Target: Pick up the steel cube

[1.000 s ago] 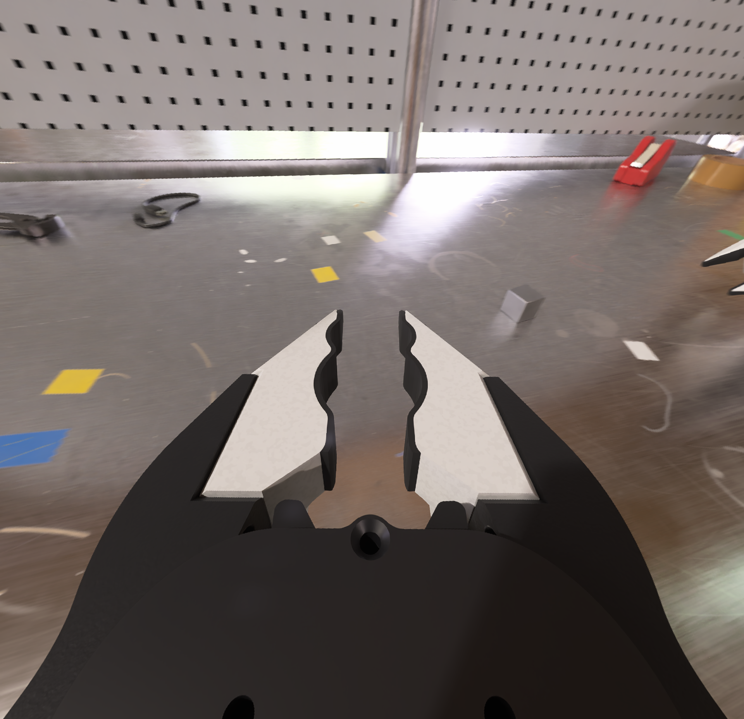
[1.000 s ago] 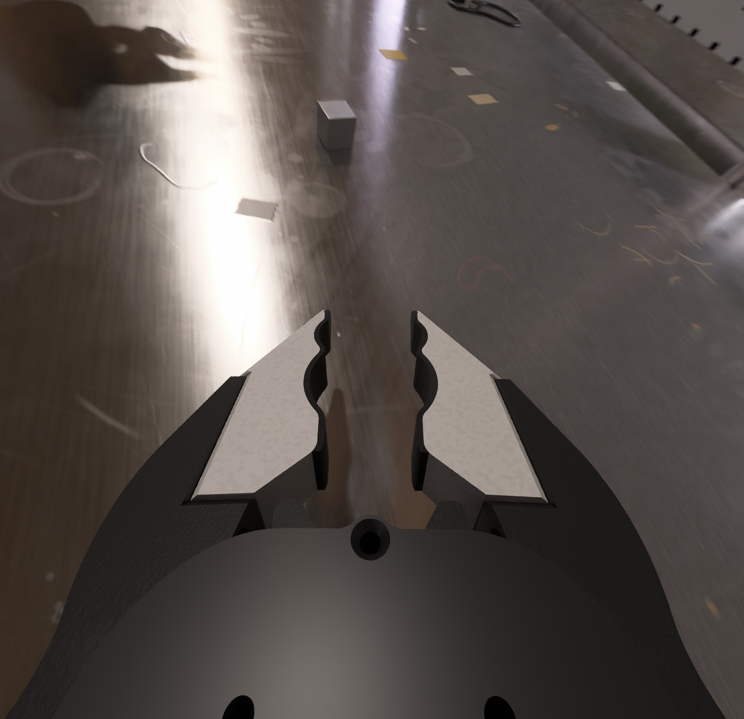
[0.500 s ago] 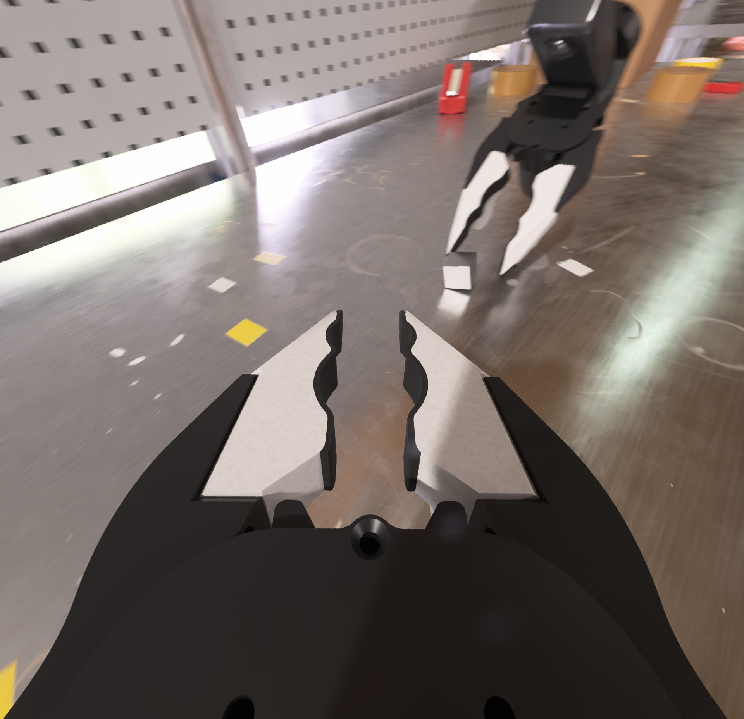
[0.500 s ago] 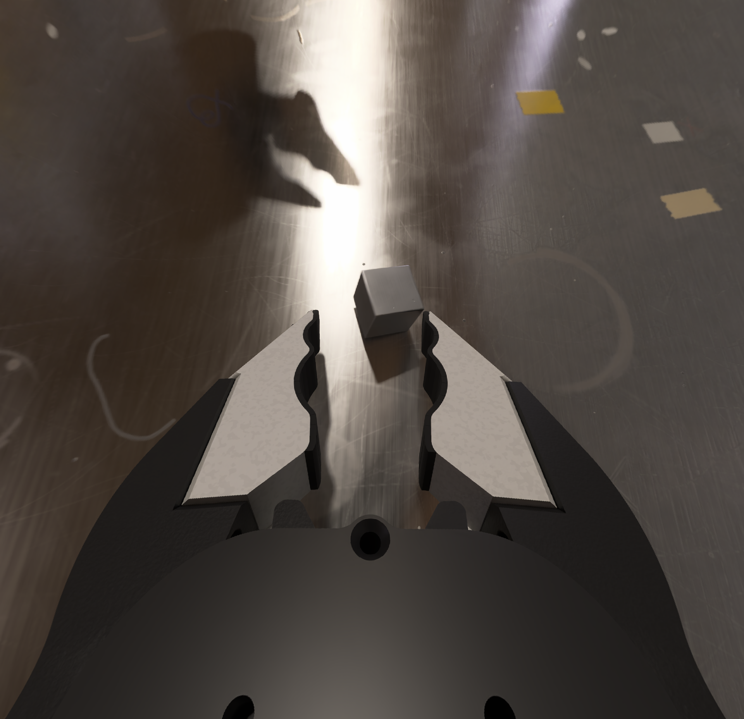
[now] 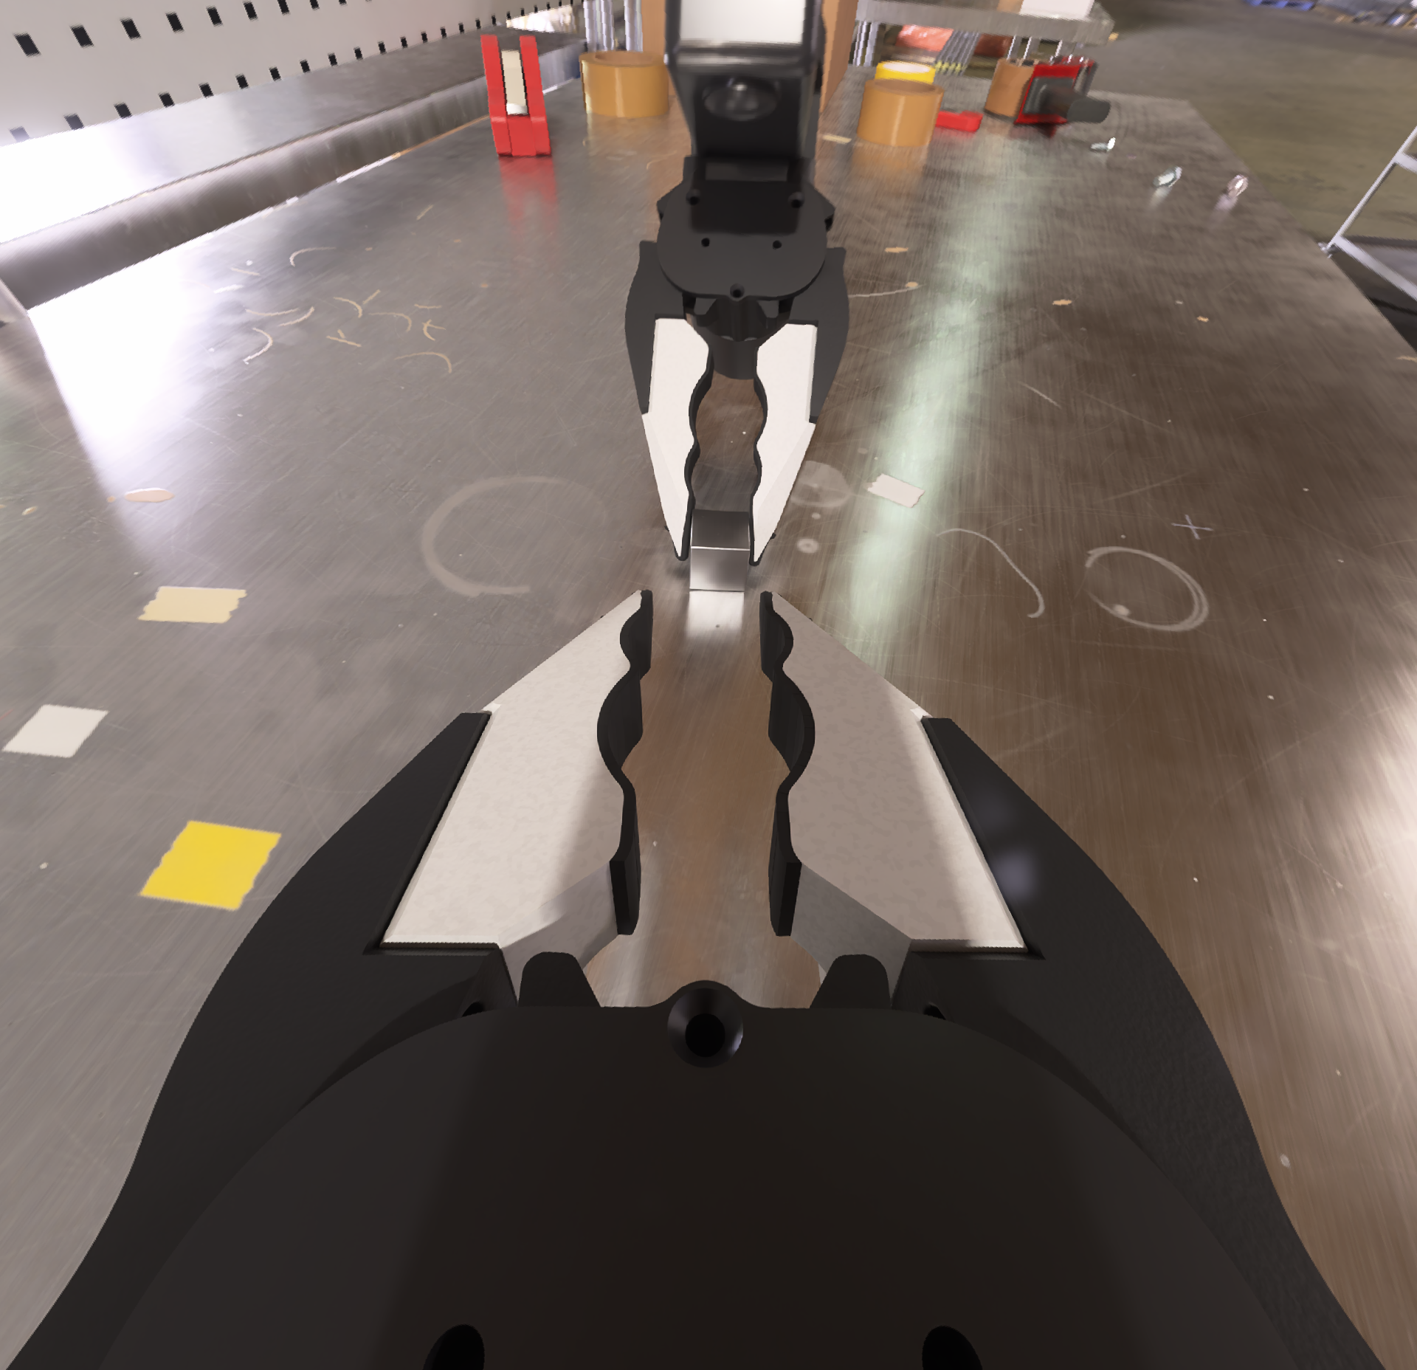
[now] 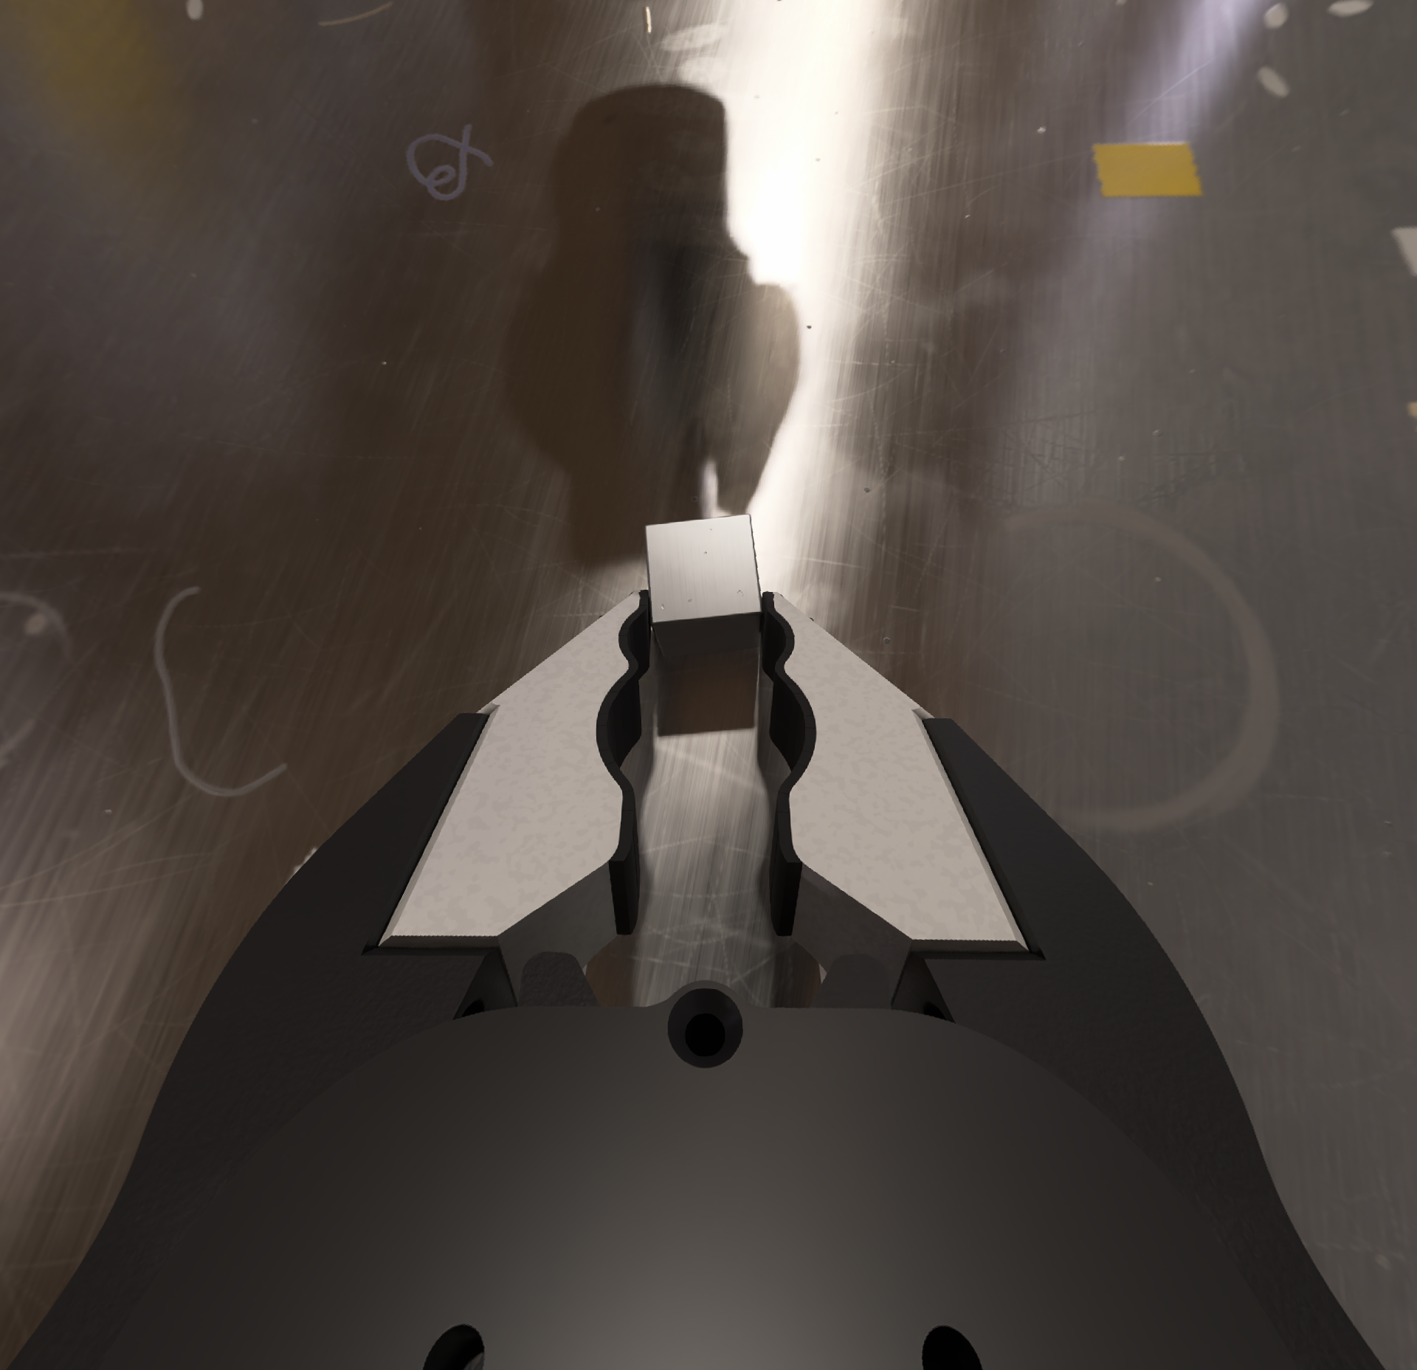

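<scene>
The steel cube [image 6: 701,582] is a small shiny block on the scratched metal table [image 6: 307,489]. My right gripper [image 6: 704,605] has its two fingertips pressed against the cube's left and right sides, shut on it. The cube's reflection shows right under it, so it sits on the table or just above. In the left wrist view the cube [image 5: 718,558] shows between the tips of the right gripper [image 5: 718,555], which points down at it. My left gripper [image 5: 704,605] is open and empty, just short of the cube and facing it.
A red tape dispenser [image 5: 517,98], brown tape rolls [image 5: 623,83] and a red tool [image 5: 1050,91] stand at the far end. A pegboard wall [image 5: 230,22] runs along the left. Yellow [image 5: 211,864] and white [image 5: 54,729] patches mark the table. The table's edge [image 5: 1303,244] is at the right.
My right gripper has moved forward over the cube and closed its fingers onto it. My left gripper has swung round to face the cube and the right gripper head-on.
</scene>
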